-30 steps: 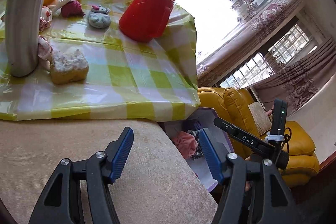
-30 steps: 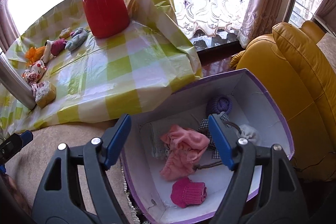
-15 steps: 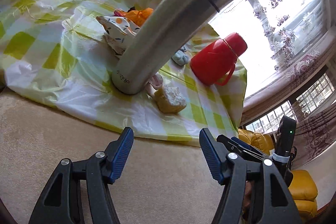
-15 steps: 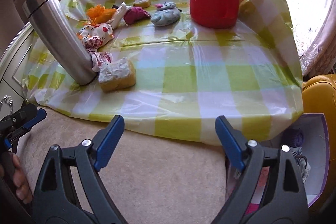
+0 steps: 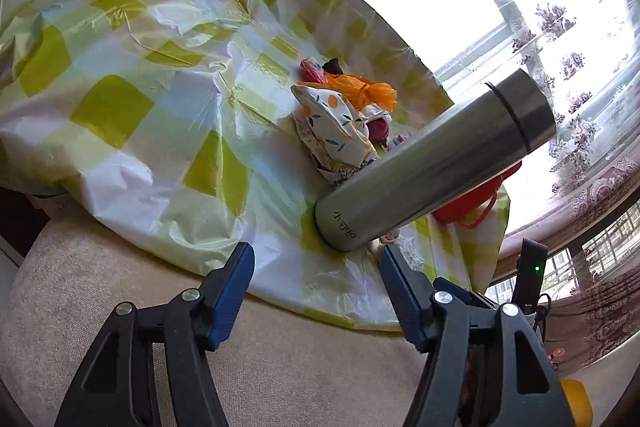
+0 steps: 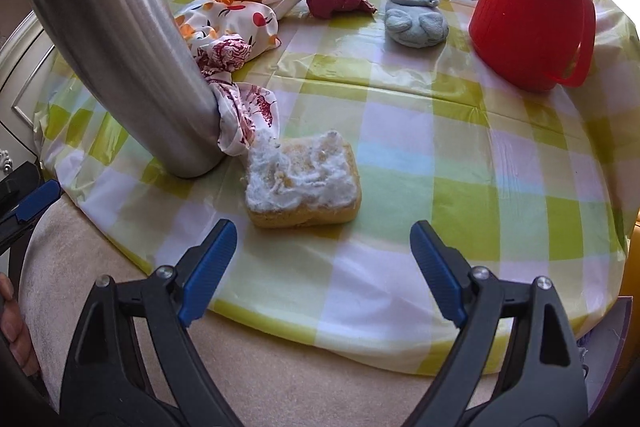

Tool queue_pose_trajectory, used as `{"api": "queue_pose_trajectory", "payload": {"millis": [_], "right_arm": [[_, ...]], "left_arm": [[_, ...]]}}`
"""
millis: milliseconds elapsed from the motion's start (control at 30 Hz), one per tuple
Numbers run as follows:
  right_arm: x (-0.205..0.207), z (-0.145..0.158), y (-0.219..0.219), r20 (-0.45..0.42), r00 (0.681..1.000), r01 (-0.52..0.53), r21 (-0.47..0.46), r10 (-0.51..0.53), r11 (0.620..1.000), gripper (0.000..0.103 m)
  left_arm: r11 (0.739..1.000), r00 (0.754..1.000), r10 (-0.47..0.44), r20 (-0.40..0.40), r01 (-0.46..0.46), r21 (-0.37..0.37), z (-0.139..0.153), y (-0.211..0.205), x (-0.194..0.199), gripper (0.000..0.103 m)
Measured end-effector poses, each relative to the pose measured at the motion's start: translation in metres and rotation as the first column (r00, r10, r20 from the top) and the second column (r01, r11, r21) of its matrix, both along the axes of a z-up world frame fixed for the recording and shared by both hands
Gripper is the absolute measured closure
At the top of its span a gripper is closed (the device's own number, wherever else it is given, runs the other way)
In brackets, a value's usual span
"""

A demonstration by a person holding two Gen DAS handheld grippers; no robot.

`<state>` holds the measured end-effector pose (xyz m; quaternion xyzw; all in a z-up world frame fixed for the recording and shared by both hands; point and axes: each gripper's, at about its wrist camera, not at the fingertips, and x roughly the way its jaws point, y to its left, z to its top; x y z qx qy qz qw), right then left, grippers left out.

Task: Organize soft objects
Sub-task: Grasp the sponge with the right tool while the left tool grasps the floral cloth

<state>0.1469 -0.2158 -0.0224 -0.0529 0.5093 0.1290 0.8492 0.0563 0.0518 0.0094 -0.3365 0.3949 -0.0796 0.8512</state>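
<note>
Left wrist view: left gripper [image 5: 316, 291] has its blue pads apart with nothing between them, pointing at the brushed steel flask [image 5: 432, 163] on the green-checked plastic tablecloth [image 5: 120, 99]. A white patterned cloth bundle [image 5: 336, 127] lies behind it.

Right wrist view: right gripper [image 6: 324, 271] has just been opening, jaws wide and empty, with the yellow sponge with a white fuzzy top [image 6: 302, 183] just ahead, beside the flask.

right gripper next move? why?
Probably ease the right gripper forward and down onto the yellow sponge. Its jaws have just been opening and stand empty, the sponge lies directly ahead on the checked tablecloth, apart from the steel flask, so it looks the nearest soft object to take.
</note>
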Motion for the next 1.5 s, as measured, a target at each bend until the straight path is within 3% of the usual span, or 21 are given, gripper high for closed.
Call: {"api": "queue_pose_trajectory", "payload": {"millis": [333,600,833,1067,1100,1167,1267,1500], "right_arm": [[0.026,-0.012,0.022,0.008,1.0,0.002,-0.014,-0.002,1.0,0.013],[0.033,-0.025,0.023,0.007,1.0,0.025,-0.025,-0.025,0.999,0.014],[0.034,-0.026,0.02,0.044,0.998,0.047,-0.028,-0.045,0.999,0.027],[0.031,-0.027,0.022,0.068,0.997,0.047,-0.042,-0.044,0.998,0.03],[0.031,-0.027,0.022,0.069,0.997,0.048,-0.043,-0.045,0.998,0.03],[0.031,-0.028,0.023,0.07,0.997,0.048,-0.043,-0.045,0.998,0.03],[0.03,-0.027,0.023,0.072,0.996,0.049,-0.041,-0.046,0.998,0.03],[0.028,-0.025,0.021,0.081,0.995,0.053,-0.032,-0.05,0.998,0.036]], "left_arm": [[1.0,1.0,0.014,0.003,-0.014,0.005,-0.003,0.015,0.046,0.037],[0.997,1.0,0.021,0.006,-0.021,-0.07,-0.011,0.026,0.108,0.037],[0.984,0.997,-0.077,-0.014,0.074,-0.162,-0.024,0.017,0.163,0.037],[0.979,0.984,-0.167,-0.066,0.157,-0.133,-0.033,-0.003,0.198,0.038],[0.979,0.983,-0.172,-0.069,0.163,-0.122,-0.034,-0.006,0.201,0.039],[0.981,0.98,-0.182,-0.075,0.175,-0.082,-0.035,-0.011,0.205,0.068],[0.982,0.984,-0.169,-0.065,0.162,-0.093,-0.039,-0.007,0.203,0.078],[0.985,0.998,-0.054,0.017,0.056,-0.164,-0.03,0.029,0.181,0.082]]}}
